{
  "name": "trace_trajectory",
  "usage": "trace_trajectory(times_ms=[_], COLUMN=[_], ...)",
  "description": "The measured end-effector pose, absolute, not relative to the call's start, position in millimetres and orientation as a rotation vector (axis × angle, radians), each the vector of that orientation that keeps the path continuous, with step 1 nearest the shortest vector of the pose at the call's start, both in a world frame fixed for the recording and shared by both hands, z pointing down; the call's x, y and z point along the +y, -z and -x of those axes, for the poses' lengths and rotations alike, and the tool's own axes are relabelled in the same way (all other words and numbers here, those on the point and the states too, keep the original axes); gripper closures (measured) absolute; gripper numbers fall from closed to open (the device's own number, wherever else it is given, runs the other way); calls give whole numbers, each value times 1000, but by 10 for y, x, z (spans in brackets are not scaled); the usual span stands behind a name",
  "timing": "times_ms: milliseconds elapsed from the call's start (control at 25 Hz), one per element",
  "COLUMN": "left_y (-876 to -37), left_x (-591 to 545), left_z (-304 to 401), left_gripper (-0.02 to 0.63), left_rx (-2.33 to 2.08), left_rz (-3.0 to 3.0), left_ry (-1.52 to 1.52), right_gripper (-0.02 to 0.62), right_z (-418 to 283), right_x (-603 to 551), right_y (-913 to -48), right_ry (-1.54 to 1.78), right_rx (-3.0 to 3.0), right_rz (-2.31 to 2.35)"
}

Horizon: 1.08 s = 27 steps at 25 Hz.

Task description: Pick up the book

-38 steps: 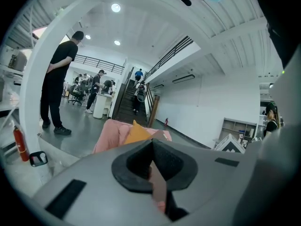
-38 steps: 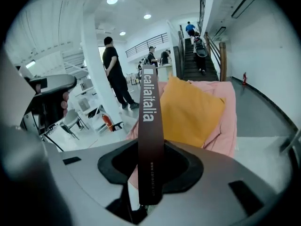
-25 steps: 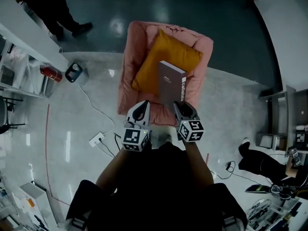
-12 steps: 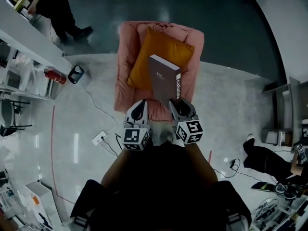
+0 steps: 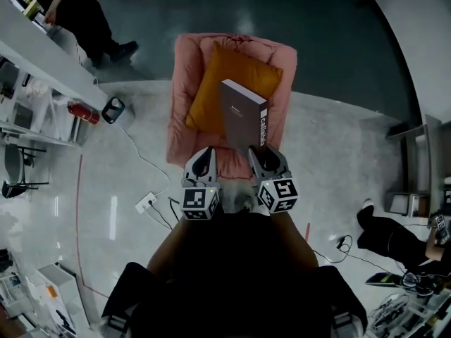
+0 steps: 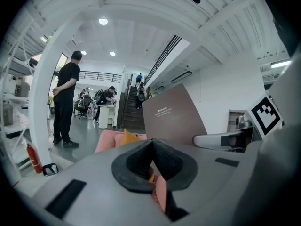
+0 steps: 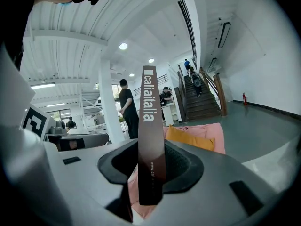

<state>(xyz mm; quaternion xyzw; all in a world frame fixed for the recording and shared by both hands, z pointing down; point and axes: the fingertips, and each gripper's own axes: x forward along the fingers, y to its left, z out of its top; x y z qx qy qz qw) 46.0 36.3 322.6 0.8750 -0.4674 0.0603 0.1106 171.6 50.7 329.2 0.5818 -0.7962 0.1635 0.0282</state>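
Observation:
A dark grey-brown book [image 5: 243, 118] with white lettering on its spine stands upright in the air over the orange cushion [image 5: 218, 83] of a pink armchair [image 5: 184, 118]. My right gripper [image 5: 262, 159] is shut on the book's lower end. In the right gripper view the spine [image 7: 150, 126] rises straight up from between the pads of that gripper [image 7: 151, 168]. My left gripper [image 5: 204, 162] hovers just left of the book with nothing in it. Its pads meet in the left gripper view [image 6: 153, 157], where the book's cover [image 6: 173, 117] shows to the right.
A red fire extinguisher [image 5: 83, 113] and white shelving [image 5: 28, 97] are at the left. A power strip [image 5: 144, 203] with cables lies on the pale floor. One person [image 5: 70, 13] stands at upper left; another [image 5: 394, 241] sits at lower right.
The book, held in my right gripper, has come up off the cushion and shifted slightly left. My left gripper moved along beside it, still shut.

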Motion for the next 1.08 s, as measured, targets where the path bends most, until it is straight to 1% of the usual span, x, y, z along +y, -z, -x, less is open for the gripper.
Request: trace_trajectory(times_ms=[1080], left_y=[-3317], left_x=[234], left_z=[-387], left_gripper=[606], left_rx=[-1329], left_rz=[-2564], left_ry=[-183], right_gripper=[449], right_z=[-1533], right_x=[368], right_y=[-3403], right_ry=[-477], right_rx=[-2475], right_rz=[-1693])
